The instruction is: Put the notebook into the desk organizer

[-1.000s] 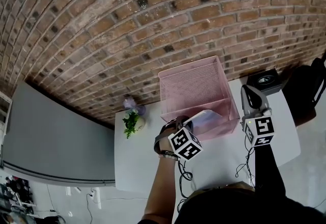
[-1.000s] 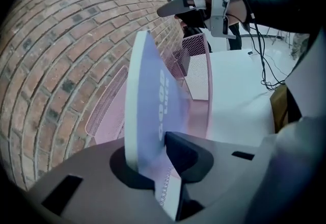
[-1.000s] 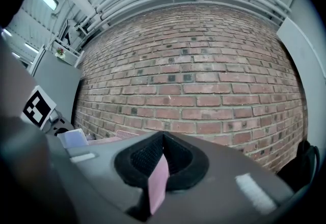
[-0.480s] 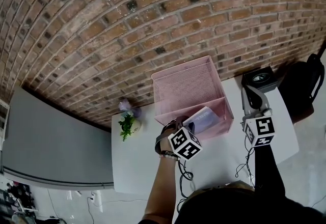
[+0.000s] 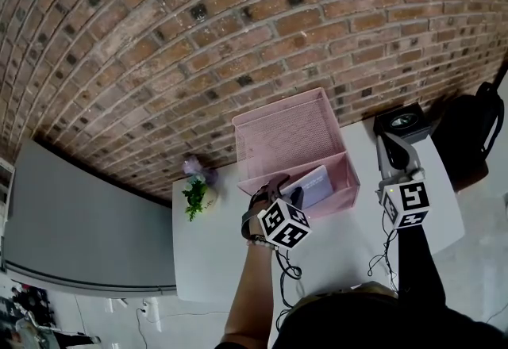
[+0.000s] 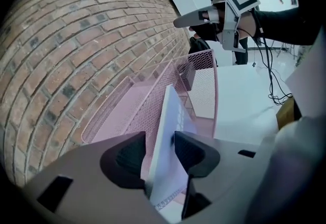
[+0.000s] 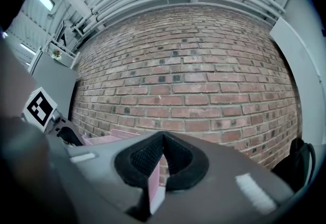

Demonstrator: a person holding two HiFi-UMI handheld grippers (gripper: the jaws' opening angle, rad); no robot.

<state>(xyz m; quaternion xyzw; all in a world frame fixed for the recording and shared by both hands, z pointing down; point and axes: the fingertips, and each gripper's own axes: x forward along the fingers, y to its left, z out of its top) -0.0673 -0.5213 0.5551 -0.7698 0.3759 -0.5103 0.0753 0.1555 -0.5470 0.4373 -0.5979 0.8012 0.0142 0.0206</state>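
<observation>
The pale lavender spiral notebook (image 5: 314, 183) stands tilted in the front compartment of the pink mesh desk organizer (image 5: 290, 129), which sits against the brick wall. In the left gripper view the notebook (image 6: 170, 136) rises between the jaws of my left gripper (image 6: 160, 149), over the organizer (image 6: 147, 90). Those jaws are opening, and a gap shows beside the left pad. In the head view my left gripper (image 5: 281, 190) is at the organizer's front wall. My right gripper (image 5: 389, 143) hovers to the organizer's right, pointing at the wall. Its jaws (image 7: 163, 140) are shut with nothing in them.
A small potted plant (image 5: 198, 190) stands left of the organizer on the white table (image 5: 214, 260). A black box (image 5: 405, 121) sits at the table's back right, with a black bag (image 5: 476, 133) beyond it. Cables (image 5: 381, 252) trail over the table's near right.
The notebook has sunk lower into the organizer's front compartment. The left gripper's jaws have spread apart around it. The right gripper has hardly moved.
</observation>
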